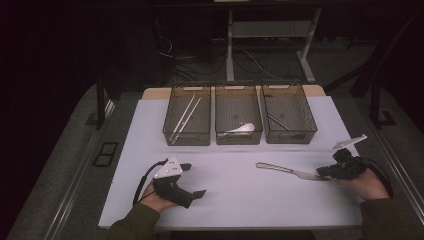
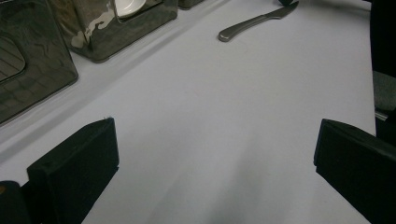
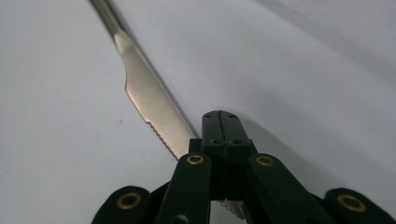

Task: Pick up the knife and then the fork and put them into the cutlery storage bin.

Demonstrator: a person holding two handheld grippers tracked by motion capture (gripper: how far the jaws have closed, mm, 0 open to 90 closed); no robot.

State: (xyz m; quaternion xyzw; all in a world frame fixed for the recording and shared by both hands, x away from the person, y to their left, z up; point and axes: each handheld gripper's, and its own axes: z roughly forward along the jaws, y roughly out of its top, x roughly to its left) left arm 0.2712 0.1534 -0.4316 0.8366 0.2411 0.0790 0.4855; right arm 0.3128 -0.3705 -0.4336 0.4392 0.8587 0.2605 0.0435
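Knife [image 1: 287, 171] flat on desk [image 1: 240, 200], blade tip pinched in closed right claw [image 3: 219, 122], handle pointing away. Stiff, thin, slick steel; likely to pivot, so regrip nearer handle. Left claw [image 2: 215, 154] open, empty.

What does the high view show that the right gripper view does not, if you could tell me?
High view: three mesh bins along the table's far side, holding chopsticks, a spoon and another metal piece, plus the open left claw. Right gripper view: the knife with its saw-toothed edge up close, and the right claw shut, the blade running beneath it; a pinch cannot be confirmed. Both: the knife, the right claw and the white table.
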